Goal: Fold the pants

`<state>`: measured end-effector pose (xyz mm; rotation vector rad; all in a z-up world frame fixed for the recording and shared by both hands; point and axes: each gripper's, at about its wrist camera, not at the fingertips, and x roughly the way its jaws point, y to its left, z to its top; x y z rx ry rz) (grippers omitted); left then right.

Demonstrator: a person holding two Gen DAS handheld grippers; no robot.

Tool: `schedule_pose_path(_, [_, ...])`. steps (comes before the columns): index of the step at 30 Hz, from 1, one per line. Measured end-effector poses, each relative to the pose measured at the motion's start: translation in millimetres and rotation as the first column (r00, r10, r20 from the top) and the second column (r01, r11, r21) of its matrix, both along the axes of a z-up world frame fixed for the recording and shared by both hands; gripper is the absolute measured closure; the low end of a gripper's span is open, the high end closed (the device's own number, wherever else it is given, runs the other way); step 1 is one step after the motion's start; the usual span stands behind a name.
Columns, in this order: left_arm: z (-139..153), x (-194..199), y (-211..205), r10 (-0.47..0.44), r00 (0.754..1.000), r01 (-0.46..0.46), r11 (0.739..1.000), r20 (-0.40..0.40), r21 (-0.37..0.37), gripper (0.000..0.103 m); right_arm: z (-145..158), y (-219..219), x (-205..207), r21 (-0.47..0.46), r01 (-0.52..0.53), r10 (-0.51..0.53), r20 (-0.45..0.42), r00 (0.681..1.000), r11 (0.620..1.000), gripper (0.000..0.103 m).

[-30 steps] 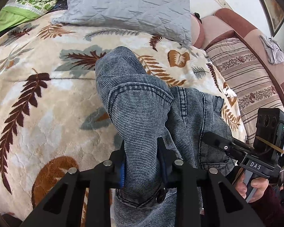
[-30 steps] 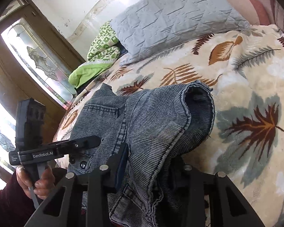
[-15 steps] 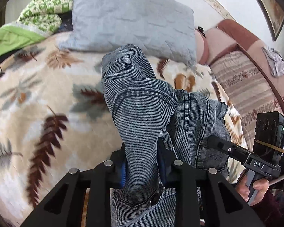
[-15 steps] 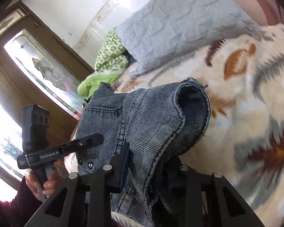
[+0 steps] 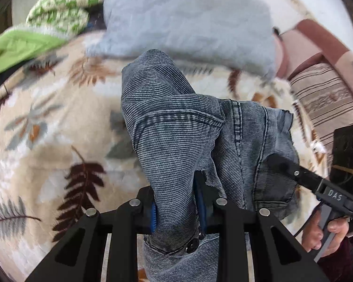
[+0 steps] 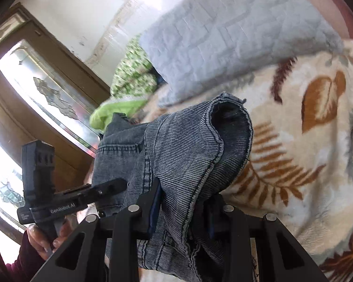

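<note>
Task thing: the grey-blue denim pants (image 5: pixel 176 145) are held bunched and lifted above the leaf-print blanket (image 5: pixel 47 141), carried between the two grippers rather than lying flat.
Left gripper (image 5: pixel 176 208): its jaws are clamped on a thick fold of the denim near a metal button (image 5: pixel 192 249); the blue pads (image 5: pixel 153 216) are pressed against the cloth on both sides, so the waist end is judged to be held here.
Right gripper (image 6: pixel 183 208): its jaws have just been closing and are clamped on another bunch of the pants, with a stitched hem (image 6: pixel 233 122) draped over and ahead of the fingers.
Why two grips: the fabric is taken at two separate places so that it can be kept spread and steered as one piece; with a single grip the heavy denim would hang in a rope.
Why lifted: the cloth is judged to be carried toward open blanket, where it can be laid down and squared before a fold is made.
Hands: a hand (image 5: pixel 327 232) is seen on the right gripper's handle in the left view, and a hand (image 6: pixel 47 237) in a dark red sleeve on the left gripper's handle in the right view.
Surroundings: a grey quilted pillow (image 5: pixel 188 23) lies at the far end of the bed, beside a green patterned bundle (image 5: pixel 58 11); both are well apart from the pants.
Stage: early, as no neat fold is visible yet.
Risk: the bunched layers may be set down twisted, and the hem may be trapped underneath.
</note>
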<state>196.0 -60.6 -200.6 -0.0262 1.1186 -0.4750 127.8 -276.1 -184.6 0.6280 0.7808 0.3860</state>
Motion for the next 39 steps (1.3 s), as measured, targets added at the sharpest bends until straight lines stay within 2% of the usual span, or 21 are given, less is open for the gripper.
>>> schedule_pose_path(3, [-20, 8, 0, 0.027, 1.0, -0.027, 0.999, 0.002, 0.046, 0.073, -22, -5, 8, 0.009, 0.028, -0.027, -0.031, 0.999, 1.0, 0.07])
schedule_pose_path(6, [-28, 13, -3, 0.036, 0.999, -0.036, 0.997, 0.009, 0.073, 0.062, -40, -13, 14, -0.003, 0.052, -0.052, -0.054, 0.997, 0.999, 0.07])
schedule_pose_path(10, [-37, 15, -11, 0.034, 0.999, -0.038, 0.993, 0.039, 0.116, 0.052, -57, -16, 20, 0.013, 0.054, -0.053, -0.083, 0.995, 0.998, 0.07])
schedule_pose_path(15, [-44, 17, -8, 0.064, 0.997, -0.069, 0.991, 0.043, 0.117, 0.038, -68, -21, 25, 0.044, 0.058, -0.053, -0.113, 0.992, 0.997, 0.07])
schedule_pose_path(20, [-48, 22, -3, 0.106, 0.994, -0.106, 0.985, 0.008, 0.138, 0.022, -69, -19, 24, 0.014, 0.067, -0.065, -0.108, 0.992, 0.998, 0.068])
schedule_pose_path(23, [-50, 23, -2, 0.117, 0.993, -0.113, 0.982, -0.014, 0.15, 0.018, -68, -17, 23, -0.004, 0.074, -0.074, -0.108, 0.991, 0.997, 0.068])
schedule_pose_path(27, [-50, 20, -9, 0.106, 0.994, -0.107, 0.971, 0.016, 0.215, 0.015, -66, -13, 21, -0.029, 0.085, -0.088, -0.102, 0.991, 0.996, 0.067])
schedule_pose_path(34, [-47, 18, -13, 0.113, 0.993, -0.115, 0.956, 0.023, 0.27, 0.012, -63, -10, 19, -0.05, 0.095, -0.1, -0.111, 0.989, 0.994, 0.064])
schedule_pose_path(39, [-47, 19, -27, 0.072, 0.995, -0.09, 0.923, 0.062, 0.373, 0.006, -59, -8, 26, -0.089, 0.076, -0.088, -0.138, 0.986, 0.993, 0.064])
